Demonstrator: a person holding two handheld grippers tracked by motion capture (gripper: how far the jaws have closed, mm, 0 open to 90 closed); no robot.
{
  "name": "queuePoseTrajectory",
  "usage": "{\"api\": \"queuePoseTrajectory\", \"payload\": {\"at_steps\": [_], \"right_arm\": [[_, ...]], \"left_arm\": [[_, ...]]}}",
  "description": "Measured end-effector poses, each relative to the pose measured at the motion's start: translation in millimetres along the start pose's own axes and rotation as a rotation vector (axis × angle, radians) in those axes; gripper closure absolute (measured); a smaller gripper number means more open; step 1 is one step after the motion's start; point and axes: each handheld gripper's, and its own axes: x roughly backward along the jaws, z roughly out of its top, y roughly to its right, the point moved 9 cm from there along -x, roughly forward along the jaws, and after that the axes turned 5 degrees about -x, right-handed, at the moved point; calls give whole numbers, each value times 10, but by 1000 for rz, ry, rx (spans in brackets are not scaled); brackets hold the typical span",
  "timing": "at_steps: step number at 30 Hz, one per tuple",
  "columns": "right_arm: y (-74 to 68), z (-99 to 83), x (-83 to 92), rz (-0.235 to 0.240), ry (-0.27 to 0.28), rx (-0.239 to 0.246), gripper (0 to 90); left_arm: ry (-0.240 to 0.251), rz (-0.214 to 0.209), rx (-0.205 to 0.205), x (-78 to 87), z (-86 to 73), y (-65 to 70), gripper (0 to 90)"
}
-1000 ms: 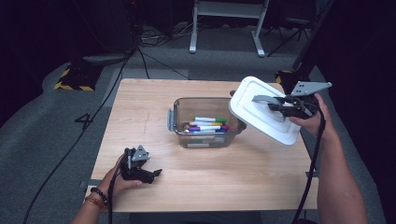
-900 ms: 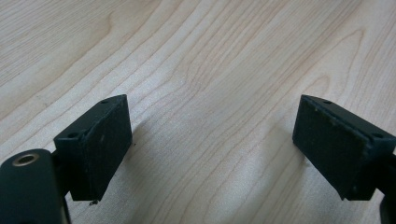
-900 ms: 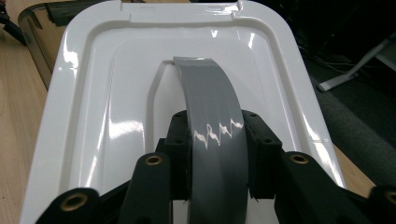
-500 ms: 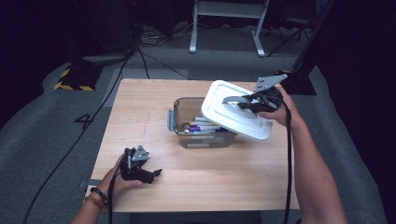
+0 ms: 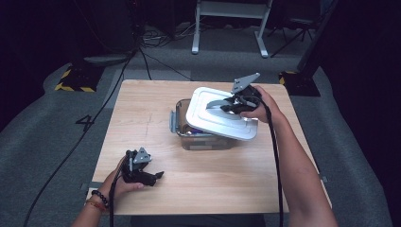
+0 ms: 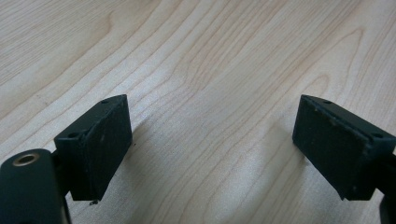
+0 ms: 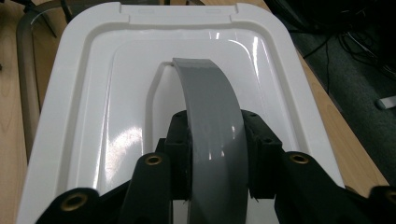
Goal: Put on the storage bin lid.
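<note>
Right gripper (image 5: 236,101) clamped on the grey handle (image 7: 212,121) of the white lid (image 5: 220,120); lid tilted over the clear box (image 5: 179,124) mid-table. Left gripper (image 5: 153,176) rests near the table's (image 5: 142,113) front-left corner, jaws wide apart, holding nothing.

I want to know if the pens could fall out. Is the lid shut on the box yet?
Not yet. The lid hangs tilted over the box, held by its grey handle in the right gripper.

- The white lid (image 5: 222,116) hangs tilted over the clear box (image 5: 208,139), covering most of its opening.
- The table (image 5: 142,118) lies bare along its left edge and near edge, apart from the left gripper (image 5: 153,177) by the near left corner.
</note>
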Motion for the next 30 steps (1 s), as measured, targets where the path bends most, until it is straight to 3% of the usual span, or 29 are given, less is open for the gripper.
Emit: {"api": "queuePoseTrajectory", "payload": {"at_steps": [13,23,30], "right_arm": [[-125,211,-325,12,-15,63,682],[-196,294,-409,13,-16,112,687],[-214,273,-383,41,-18,140,687]], "left_arm": [[-1,-3,2,1,-3,4,124],[-1,-3,2,1,-3,4,124],[-1,-3,2,1,-3,4,123]]}}
